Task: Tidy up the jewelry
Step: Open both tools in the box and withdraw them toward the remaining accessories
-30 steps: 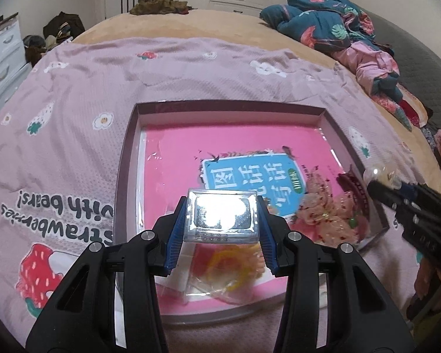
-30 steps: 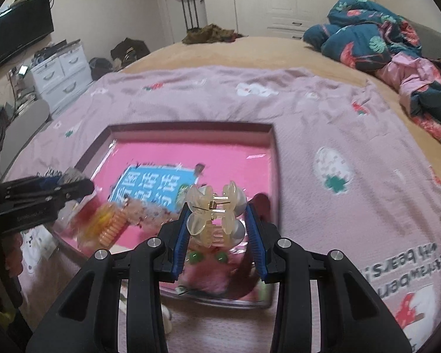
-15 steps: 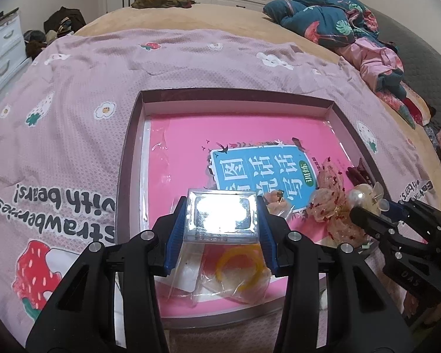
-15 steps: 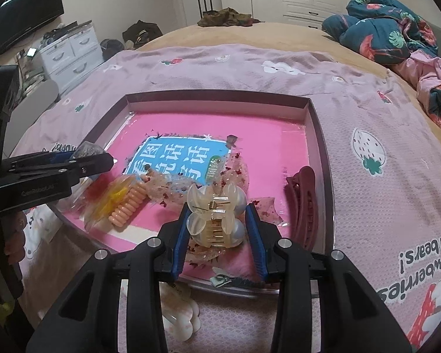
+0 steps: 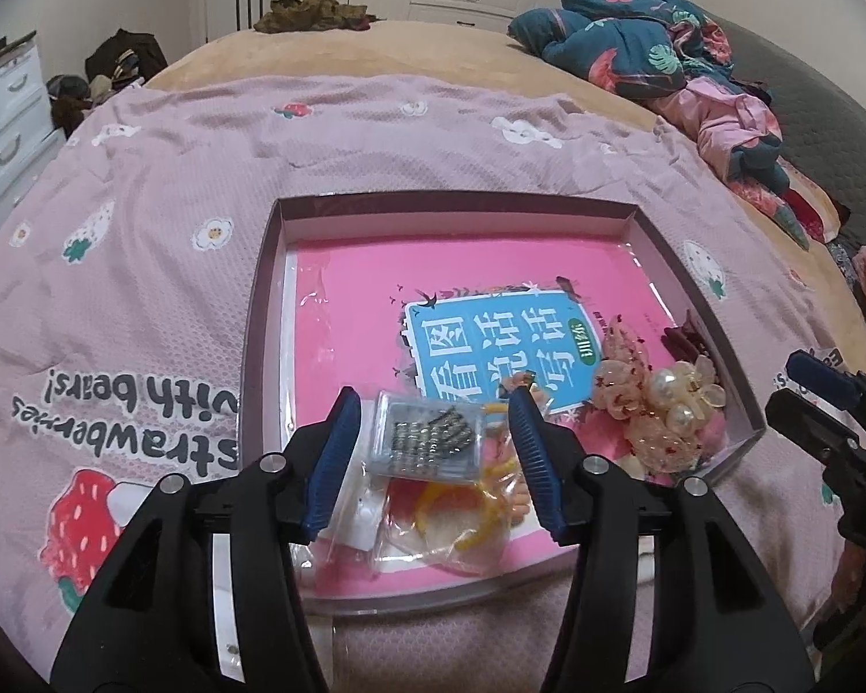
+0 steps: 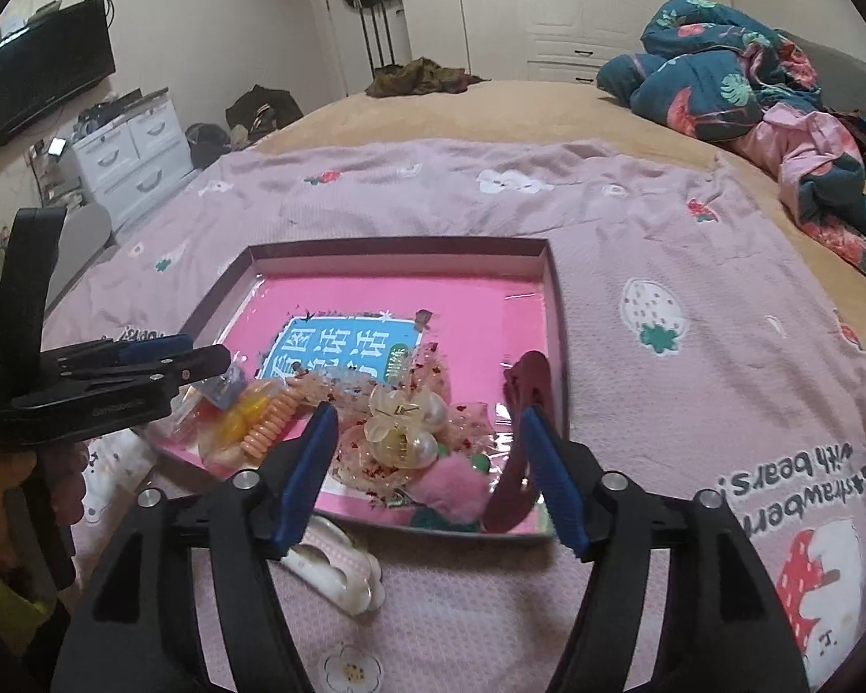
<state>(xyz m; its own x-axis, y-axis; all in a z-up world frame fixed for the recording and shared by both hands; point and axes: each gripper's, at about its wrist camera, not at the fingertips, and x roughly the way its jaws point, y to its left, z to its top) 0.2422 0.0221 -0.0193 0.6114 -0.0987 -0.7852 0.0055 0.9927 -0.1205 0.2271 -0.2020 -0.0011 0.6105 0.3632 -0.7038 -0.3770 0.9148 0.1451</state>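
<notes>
Maroon hair clip (image 6: 519, 444) part-hidden behind right claw (image 6: 427, 476) finger, blurred.

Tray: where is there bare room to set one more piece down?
The tray is bare along its far wall and left side, beyond the blue label. Its near edge is crowded: clear box, yellow coil, pearl claw clip, maroon clip.
</notes>
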